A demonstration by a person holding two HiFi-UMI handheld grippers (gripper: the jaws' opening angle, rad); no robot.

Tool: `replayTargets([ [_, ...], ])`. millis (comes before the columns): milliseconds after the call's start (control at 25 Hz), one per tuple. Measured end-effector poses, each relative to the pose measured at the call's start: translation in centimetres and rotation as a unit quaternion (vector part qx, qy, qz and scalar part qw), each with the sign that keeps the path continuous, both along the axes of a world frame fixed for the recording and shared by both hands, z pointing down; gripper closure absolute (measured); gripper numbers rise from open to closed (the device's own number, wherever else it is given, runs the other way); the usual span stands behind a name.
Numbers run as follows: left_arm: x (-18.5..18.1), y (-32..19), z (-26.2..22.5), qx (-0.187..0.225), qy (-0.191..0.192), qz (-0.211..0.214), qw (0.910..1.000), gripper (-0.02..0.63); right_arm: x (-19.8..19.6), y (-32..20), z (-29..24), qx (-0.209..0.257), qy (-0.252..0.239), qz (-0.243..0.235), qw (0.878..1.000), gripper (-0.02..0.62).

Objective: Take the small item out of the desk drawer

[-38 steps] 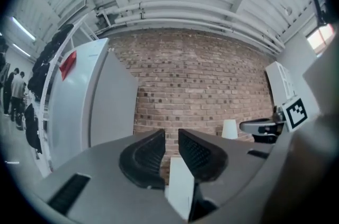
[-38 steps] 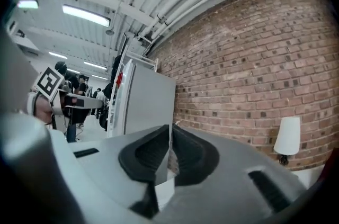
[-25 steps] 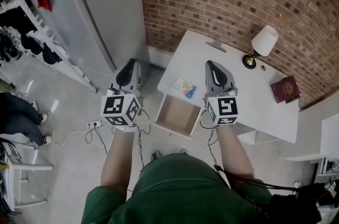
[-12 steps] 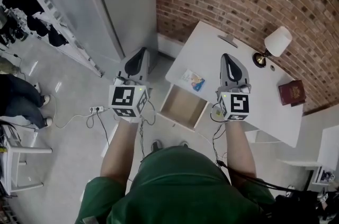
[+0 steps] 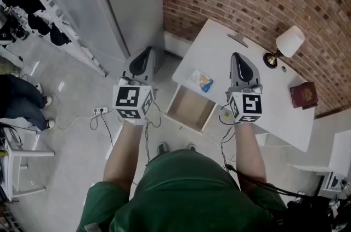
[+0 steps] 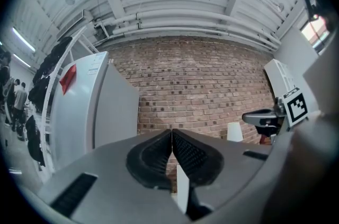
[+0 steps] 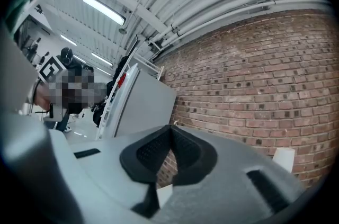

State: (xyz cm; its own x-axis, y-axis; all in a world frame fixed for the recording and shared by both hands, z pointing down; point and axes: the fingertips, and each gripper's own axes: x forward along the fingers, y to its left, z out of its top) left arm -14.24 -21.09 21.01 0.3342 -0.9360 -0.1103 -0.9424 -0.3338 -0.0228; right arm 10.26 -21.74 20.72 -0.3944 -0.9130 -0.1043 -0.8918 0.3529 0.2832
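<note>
Head view: desk drawer [image 5: 191, 109] open, looks empty. Small packet [image 5: 201, 81] lies on desk [image 5: 215, 47], just behind drawer. Removal looks done.
Left gripper view: your left gripper [image 6: 171, 135] has jaws together, nothing between.
Right gripper view: your right gripper [image 7: 170, 132] likewise closed, empty.
Left to do: perhaps shut drawer.

Left gripper [image 5: 145, 54] and right gripper [image 5: 237, 56] are side by side. Open drawer [image 5: 189, 108] sits between the two sets of jaws, pulled out from the white worktop [image 5: 216, 49]. Small item [image 5: 201, 81] lies on the worktop between the jaws, nearer the right pair. Lamp [image 5: 287, 42] and red book [image 5: 303, 95] are right of the right jaws.
</note>
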Motion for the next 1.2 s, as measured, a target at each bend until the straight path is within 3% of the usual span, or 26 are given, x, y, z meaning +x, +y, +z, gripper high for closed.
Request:
replayTargets([
  [1200,2.4,-1.5,2.2,-0.024,-0.003,0.009,0.9997,0.597,1.8,-1.1,2.6,-0.025,0.007,0.005,1.0,0.592],
])
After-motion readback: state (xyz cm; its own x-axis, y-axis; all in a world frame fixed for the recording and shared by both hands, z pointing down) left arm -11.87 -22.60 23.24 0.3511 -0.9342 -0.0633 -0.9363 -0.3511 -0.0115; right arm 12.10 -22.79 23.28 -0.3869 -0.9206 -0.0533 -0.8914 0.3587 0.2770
